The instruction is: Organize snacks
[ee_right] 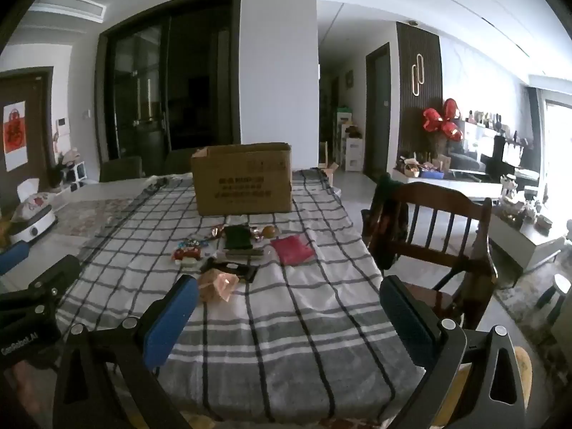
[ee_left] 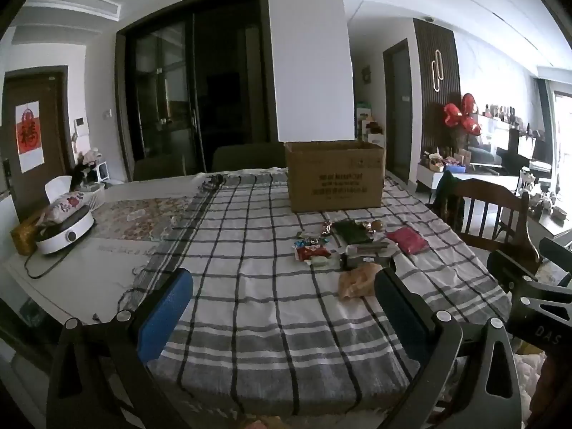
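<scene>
A pile of snack packets lies on the checked tablecloth (ee_left: 250, 307) in the middle of the table. It includes an orange packet (ee_left: 357, 280), a red flat packet (ee_left: 407, 240), a dark green packet (ee_left: 352, 232) and a red-white packet (ee_left: 310, 252). An open cardboard box (ee_left: 334, 177) stands behind them, also in the right wrist view (ee_right: 243, 178). My left gripper (ee_left: 282, 296) is open and empty, short of the pile. My right gripper (ee_right: 289, 304) is open and empty; the orange packet (ee_right: 216, 286) lies just past its left finger.
A wooden chair (ee_right: 429, 236) stands at the table's right side. A white round cooker (ee_left: 66, 232) with a floral pouch sits at the table's left. Dark chairs stand behind the table's far edge. The other gripper shows at the edge of each view.
</scene>
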Motion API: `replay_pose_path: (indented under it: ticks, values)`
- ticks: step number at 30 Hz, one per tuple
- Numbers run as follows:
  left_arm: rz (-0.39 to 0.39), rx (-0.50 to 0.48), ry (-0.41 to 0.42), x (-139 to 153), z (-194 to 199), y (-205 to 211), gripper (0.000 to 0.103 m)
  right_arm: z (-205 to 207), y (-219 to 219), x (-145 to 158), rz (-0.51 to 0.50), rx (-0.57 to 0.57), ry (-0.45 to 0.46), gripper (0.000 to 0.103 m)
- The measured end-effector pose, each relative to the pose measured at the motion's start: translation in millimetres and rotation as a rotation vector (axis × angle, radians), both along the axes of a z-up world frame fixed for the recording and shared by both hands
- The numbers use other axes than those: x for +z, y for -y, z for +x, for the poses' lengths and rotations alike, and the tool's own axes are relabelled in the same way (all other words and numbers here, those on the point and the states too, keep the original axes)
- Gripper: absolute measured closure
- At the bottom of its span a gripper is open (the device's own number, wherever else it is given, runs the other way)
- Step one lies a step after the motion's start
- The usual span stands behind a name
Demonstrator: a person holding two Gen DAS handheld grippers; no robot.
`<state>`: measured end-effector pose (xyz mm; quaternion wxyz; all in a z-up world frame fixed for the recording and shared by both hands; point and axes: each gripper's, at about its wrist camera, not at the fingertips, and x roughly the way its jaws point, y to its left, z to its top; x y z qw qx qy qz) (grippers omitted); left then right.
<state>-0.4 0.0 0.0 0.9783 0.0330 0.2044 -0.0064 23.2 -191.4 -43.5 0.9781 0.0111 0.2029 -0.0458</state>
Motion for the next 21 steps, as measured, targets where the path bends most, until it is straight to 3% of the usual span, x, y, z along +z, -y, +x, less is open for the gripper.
replay_pose_path:
  ticks: [13,21]
  values:
    - [0.000,0.004,-0.011,-10.6,-3.1,3.0,0.000,0.0,-0.3,-0.2,-0.002,0.001,-0.001,0.001]
    - [-0.006,-0.004,-0.003,-1.0,-2.3,0.6,0.000,0.1,-0.4,0.2,-0.003,0.000,-0.002,0.001]
